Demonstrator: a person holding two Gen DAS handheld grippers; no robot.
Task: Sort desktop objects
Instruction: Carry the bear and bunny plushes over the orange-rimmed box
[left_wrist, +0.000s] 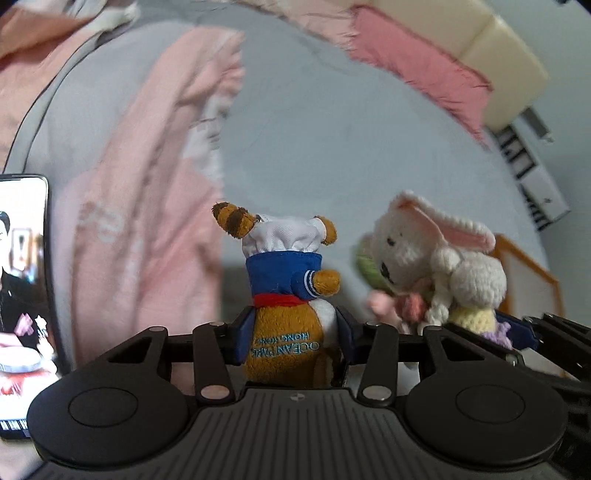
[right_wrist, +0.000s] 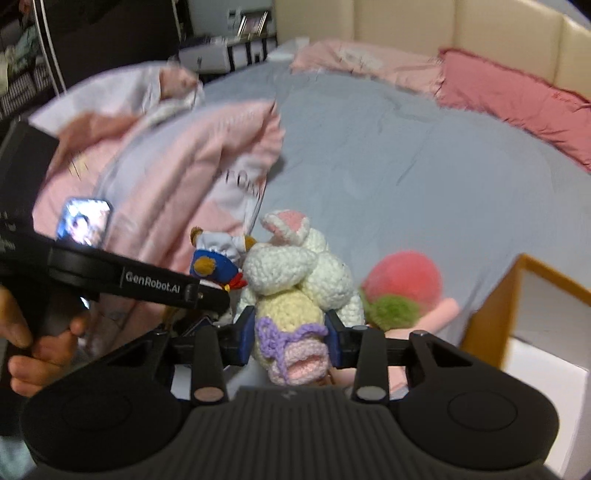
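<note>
My left gripper (left_wrist: 293, 338) is shut on a brown plush animal (left_wrist: 288, 295) in a blue sailor top and white hat, held upside down above the grey bedsheet (left_wrist: 314, 140). My right gripper (right_wrist: 291, 341) is shut on a crocheted white rabbit (right_wrist: 295, 280) by its yellow and pink lower body. The two toys hang side by side, the rabbit (left_wrist: 436, 258) to the right of the plush in the left wrist view. A pink plush fruit (right_wrist: 402, 284) with a green leaf lies on the sheet just past the rabbit. The plush animal (right_wrist: 218, 258) shows at the left in the right wrist view.
A white box with an orange rim (right_wrist: 532, 314) stands open at the right. A lit phone (right_wrist: 85, 221) lies on pink bedding (right_wrist: 166, 177) at the left. Pink pillows (right_wrist: 517, 99) and a cream headboard (right_wrist: 480, 29) line the far side. A hand (right_wrist: 33, 343) grips the left tool's handle.
</note>
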